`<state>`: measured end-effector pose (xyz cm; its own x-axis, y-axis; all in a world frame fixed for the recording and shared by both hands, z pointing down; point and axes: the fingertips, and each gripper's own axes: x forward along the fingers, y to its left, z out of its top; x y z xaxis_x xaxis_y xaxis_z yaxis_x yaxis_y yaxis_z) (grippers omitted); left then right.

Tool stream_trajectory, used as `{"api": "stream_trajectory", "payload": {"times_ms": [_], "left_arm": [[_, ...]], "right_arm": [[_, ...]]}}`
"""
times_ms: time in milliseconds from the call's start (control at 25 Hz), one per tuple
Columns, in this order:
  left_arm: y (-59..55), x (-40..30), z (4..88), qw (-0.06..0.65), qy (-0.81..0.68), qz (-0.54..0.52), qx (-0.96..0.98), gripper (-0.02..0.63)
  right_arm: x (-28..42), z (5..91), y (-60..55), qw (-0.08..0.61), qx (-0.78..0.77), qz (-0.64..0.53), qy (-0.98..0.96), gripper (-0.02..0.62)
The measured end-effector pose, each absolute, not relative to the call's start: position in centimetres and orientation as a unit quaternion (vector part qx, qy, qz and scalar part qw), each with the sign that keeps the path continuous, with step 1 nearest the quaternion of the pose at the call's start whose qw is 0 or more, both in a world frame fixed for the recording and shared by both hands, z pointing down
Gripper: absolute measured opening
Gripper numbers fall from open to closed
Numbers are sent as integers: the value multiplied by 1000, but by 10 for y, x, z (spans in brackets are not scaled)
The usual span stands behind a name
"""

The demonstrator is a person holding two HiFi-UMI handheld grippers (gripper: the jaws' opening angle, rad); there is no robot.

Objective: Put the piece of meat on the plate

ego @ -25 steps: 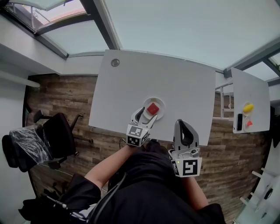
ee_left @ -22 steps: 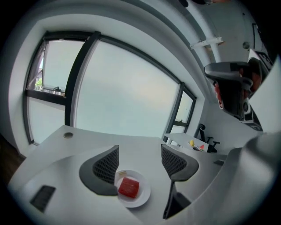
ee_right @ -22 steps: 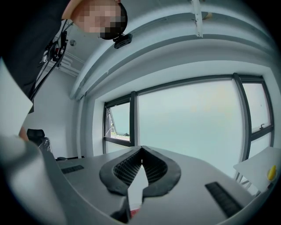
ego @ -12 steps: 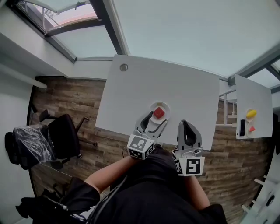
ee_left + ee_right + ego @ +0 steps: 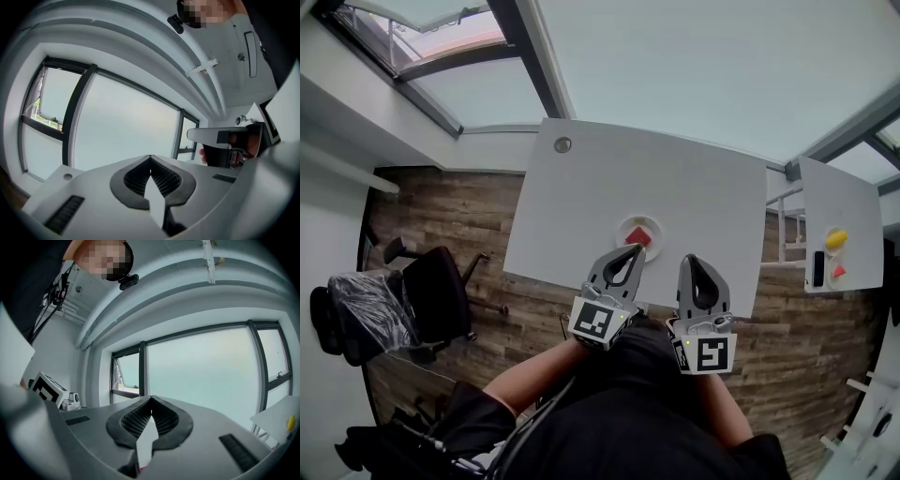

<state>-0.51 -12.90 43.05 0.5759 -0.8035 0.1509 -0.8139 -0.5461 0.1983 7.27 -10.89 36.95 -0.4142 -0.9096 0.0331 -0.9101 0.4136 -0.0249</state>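
Note:
The red piece of meat [image 5: 639, 235] lies on the small round plate [image 5: 622, 228] near the front edge of the white table [image 5: 581, 197]. My left gripper [image 5: 635, 249] hangs above the table's front edge, just short of the plate, shut with nothing in it. My right gripper [image 5: 690, 260] is beside it to the right, also shut and empty. In the left gripper view the jaws [image 5: 150, 157] meet tip to tip and point at the window. The right gripper view shows its own jaws [image 5: 151, 400] touching as well. Neither gripper view shows the plate or the meat.
A second white table [image 5: 848, 202] stands at the right with a yellow object [image 5: 832, 239], a small red object [image 5: 838, 273] and a dark object [image 5: 818, 269] on it. A black office chair [image 5: 431, 291] stands on the wooden floor at the left. The main table has a round grommet [image 5: 562, 145].
The left gripper, open at the plate a second ago, has risen, drawn back toward me and shut empty. The meat stays on the plate. The right gripper has kept still.

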Motion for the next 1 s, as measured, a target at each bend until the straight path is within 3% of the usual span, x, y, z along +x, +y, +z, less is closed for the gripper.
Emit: {"api": "stream_trajectory", "payload": {"times_ms": [240,1000], "left_arm": [[-122,2,420,71,-477,1,876,5],[-113,5,407,57,-496,3,866,5]], "right_arm": [[74,382,-106,19,534,26,-845,5],[72,371,-96,1,526,0,-850,5]]}}
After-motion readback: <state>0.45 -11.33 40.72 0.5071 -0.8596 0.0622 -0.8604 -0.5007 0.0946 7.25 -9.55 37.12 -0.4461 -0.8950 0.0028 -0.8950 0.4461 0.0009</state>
